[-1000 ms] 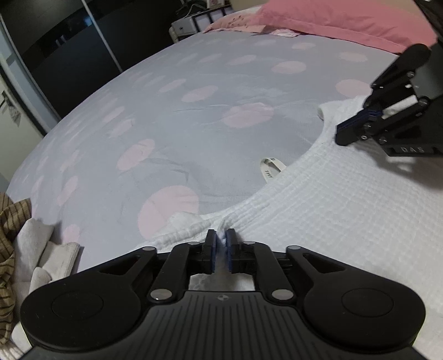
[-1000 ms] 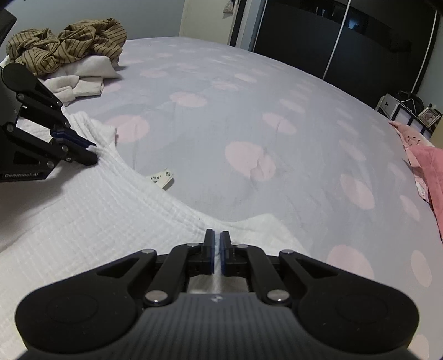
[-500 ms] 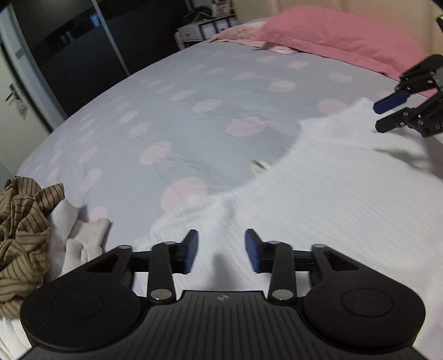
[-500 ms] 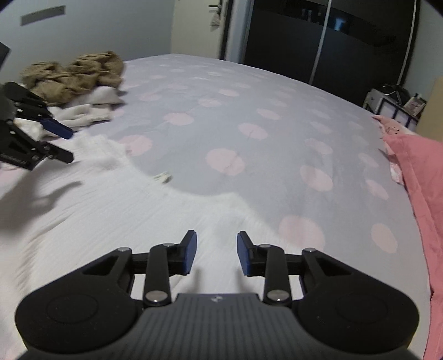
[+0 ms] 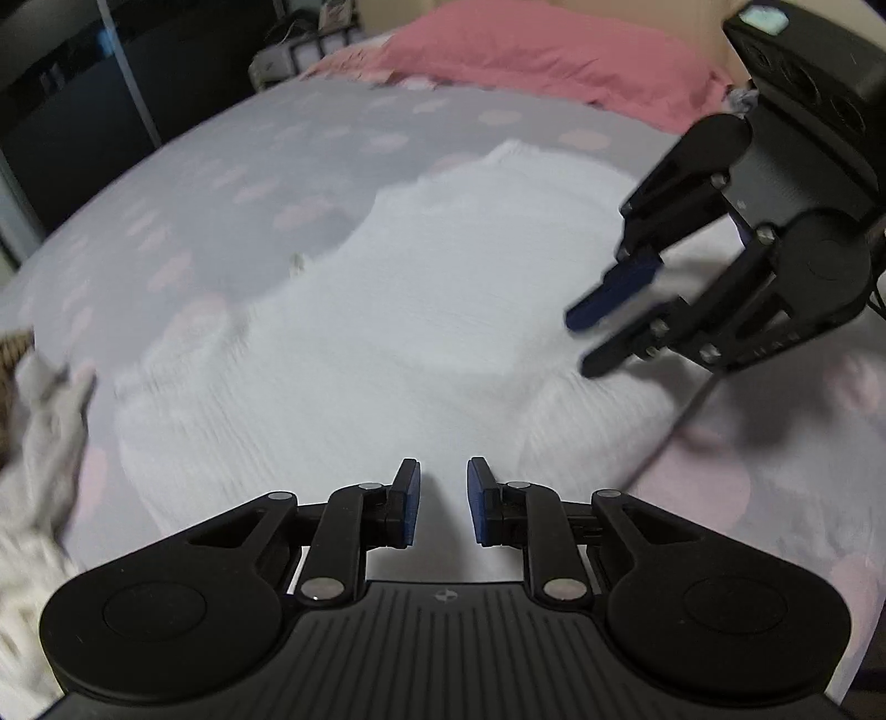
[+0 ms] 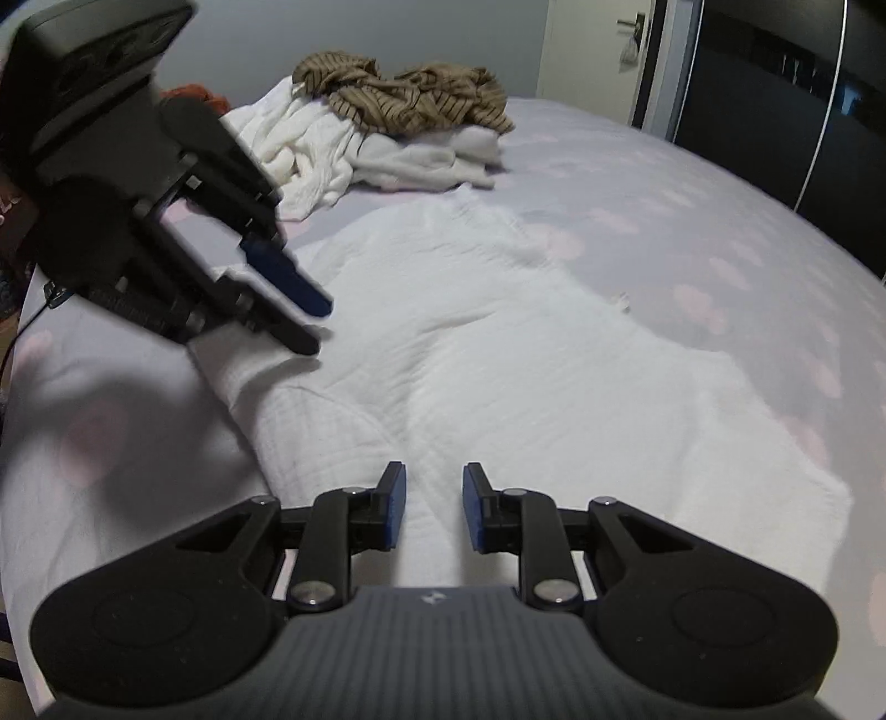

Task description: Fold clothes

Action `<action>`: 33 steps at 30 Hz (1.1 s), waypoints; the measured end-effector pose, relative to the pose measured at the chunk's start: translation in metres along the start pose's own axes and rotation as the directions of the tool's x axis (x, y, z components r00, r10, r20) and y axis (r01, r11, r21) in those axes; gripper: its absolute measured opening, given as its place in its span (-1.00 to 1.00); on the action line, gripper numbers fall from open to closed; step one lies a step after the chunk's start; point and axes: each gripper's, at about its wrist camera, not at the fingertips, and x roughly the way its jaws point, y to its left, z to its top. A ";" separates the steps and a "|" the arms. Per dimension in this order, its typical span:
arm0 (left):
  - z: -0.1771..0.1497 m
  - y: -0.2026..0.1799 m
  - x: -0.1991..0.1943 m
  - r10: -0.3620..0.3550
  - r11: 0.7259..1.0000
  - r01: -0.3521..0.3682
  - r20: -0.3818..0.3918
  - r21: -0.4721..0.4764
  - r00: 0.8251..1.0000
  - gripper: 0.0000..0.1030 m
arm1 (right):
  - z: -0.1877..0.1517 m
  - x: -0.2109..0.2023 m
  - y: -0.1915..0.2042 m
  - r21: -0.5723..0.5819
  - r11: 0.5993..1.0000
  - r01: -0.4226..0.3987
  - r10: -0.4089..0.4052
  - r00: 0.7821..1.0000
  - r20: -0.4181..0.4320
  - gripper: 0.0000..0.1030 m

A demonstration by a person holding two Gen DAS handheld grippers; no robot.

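While the white garment (image 6: 498, 343) lay spread across the dotted bed (image 6: 692, 183), both tongs hung over its near edge at six o'clock. The left gripper (image 5: 443, 501) and right gripper (image 6: 433, 507) had just been narrowing, jaws apart, nothing between them. Folding looked barely begun; unfolded clothes (image 6: 387, 122) waited at twelve o'clock.

Dim room light, motion blur (left view worst), fisheye-bent edges

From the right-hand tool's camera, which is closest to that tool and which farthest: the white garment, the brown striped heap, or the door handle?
1. White garment, spread on the bed directly under and ahead of the right tool.
2. Brown striped heap, on the white pile, far left of the bed.
3. Door handle, on the wall behind the bed, upper right.
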 end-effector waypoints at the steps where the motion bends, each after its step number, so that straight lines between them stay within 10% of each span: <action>1: -0.004 -0.001 0.006 0.021 1.000 -0.021 -0.028 -0.004 0.999 -0.68 | 0.001 0.006 0.000 0.004 1.000 -0.005 0.005 1.000 -0.010 -0.53; 9: -0.023 0.018 0.013 0.064 0.991 -0.078 -0.119 -0.111 0.991 -0.71 | 0.010 0.044 -0.064 0.087 0.958 0.274 -0.262 0.956 -0.132 -0.78; 15: -0.028 0.039 -0.016 0.077 0.969 -0.080 -0.022 -0.233 0.997 -0.67 | 0.019 0.020 -0.100 0.263 0.901 0.345 -0.320 0.938 -0.135 -0.61; 18: -0.037 0.059 -0.035 0.145 0.920 -0.124 0.028 -0.372 0.989 -0.03 | 0.016 -0.002 -0.108 0.339 0.863 0.375 -0.350 0.927 -0.134 -0.32; 28: -0.107 0.103 -0.072 0.176 0.669 -0.110 0.013 -0.735 0.984 0.01 | -0.040 -0.089 -0.116 0.656 0.657 0.371 -0.333 0.924 -0.190 -0.23; 33: -0.133 0.098 -0.079 0.159 0.650 -0.092 0.017 -0.755 0.987 0.01 | -0.082 -0.115 -0.088 0.739 0.591 0.324 -0.306 0.937 -0.166 -0.16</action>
